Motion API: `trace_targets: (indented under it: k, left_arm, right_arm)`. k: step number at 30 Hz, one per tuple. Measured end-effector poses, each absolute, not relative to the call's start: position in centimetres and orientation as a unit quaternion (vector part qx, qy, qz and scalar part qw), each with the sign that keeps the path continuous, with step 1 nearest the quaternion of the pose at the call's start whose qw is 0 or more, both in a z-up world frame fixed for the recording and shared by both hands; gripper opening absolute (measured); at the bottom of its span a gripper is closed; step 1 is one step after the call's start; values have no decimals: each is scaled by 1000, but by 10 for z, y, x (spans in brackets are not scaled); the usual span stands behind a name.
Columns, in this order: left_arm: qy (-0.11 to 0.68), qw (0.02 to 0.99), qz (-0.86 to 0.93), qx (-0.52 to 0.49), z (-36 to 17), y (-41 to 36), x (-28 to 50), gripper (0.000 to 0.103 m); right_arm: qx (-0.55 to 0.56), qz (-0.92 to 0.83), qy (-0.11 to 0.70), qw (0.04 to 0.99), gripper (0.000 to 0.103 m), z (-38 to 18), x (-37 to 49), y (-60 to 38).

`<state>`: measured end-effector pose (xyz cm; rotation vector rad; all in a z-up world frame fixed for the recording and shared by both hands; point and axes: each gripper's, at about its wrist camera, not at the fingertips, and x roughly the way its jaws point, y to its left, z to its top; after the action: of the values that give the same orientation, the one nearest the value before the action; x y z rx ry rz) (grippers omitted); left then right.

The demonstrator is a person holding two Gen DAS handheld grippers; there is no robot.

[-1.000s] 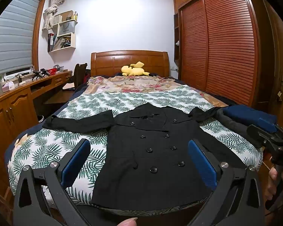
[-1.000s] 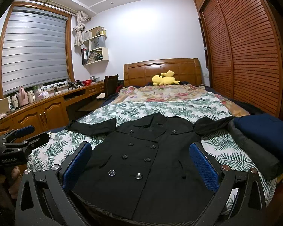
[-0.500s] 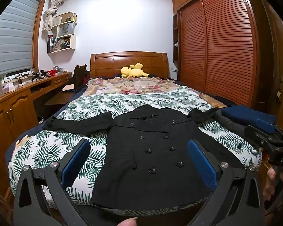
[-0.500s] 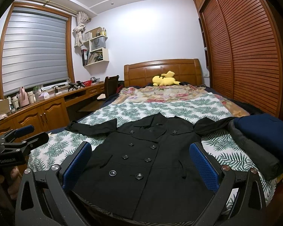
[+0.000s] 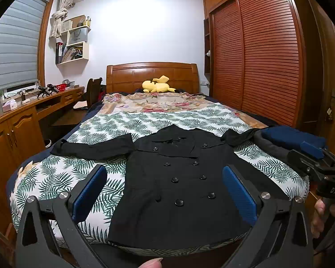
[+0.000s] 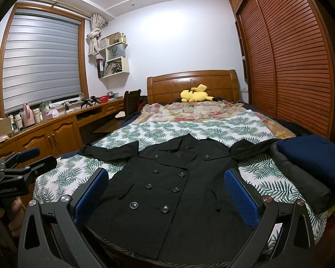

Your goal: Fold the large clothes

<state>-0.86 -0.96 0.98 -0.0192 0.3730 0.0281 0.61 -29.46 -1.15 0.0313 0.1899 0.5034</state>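
Left wrist view frames the black coat (image 5: 178,183) spread flat, front up, between and beyond the jaws of the left gripper (image 5: 165,192) — sleeves out for folding. Both it and the right gripper (image 6: 166,193) gape empty above the hem.

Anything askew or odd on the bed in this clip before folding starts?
Mostly tidy: the black double-breasted coat lies flat, buttons up, on the leaf-print bedspread. One oddity: its right sleeve runs under the folded grey and navy clothes at the bed's edge, while the other sleeve lies free.
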Motion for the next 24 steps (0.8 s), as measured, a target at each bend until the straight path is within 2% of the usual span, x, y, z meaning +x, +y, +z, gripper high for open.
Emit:
trace_targets:
  k: [24]
  left_arm:
    - [187,982,13,-13,13,-10,-10,103]
  right_arm:
    - [15,249,94,964,103,-11,6,-294]
